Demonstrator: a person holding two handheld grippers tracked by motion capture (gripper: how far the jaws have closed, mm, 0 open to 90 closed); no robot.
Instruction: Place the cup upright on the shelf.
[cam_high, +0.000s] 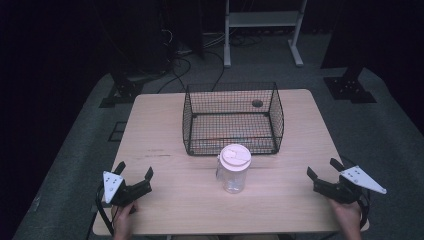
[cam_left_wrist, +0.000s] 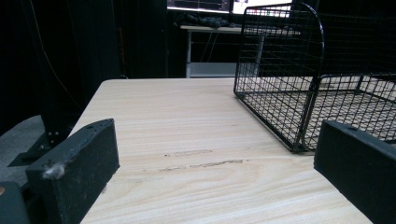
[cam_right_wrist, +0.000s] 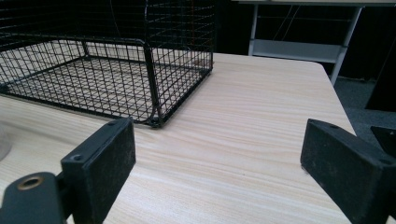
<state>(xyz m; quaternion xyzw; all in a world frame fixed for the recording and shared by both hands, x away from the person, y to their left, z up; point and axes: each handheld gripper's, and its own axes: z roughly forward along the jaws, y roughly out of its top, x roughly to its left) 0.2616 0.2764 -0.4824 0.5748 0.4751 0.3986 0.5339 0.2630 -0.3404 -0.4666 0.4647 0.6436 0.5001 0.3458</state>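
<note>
A clear plastic jar (cam_high: 234, 170) with a white lid stands upright on the wooden table (cam_high: 165, 200), just in front of a black wire basket (cam_high: 233, 118). My left gripper (cam_high: 135, 170) rests open near the table's front left corner, nothing between its jaws. My right gripper (cam_high: 324, 168) sits open near the front right edge, also holding nothing. In the left gripper view the basket (cam_left_wrist: 299, 84) rises ahead to the right. The right gripper view has the basket (cam_right_wrist: 107, 70) ahead on the left, with a sliver of the jar (cam_right_wrist: 3, 144) at the far left edge.
A small dark round spot (cam_high: 257, 103) shows through the basket's back right. Beyond the table stands a white metal frame (cam_high: 262, 22) with cables on the grey floor. Dark stands flank the table at the back.
</note>
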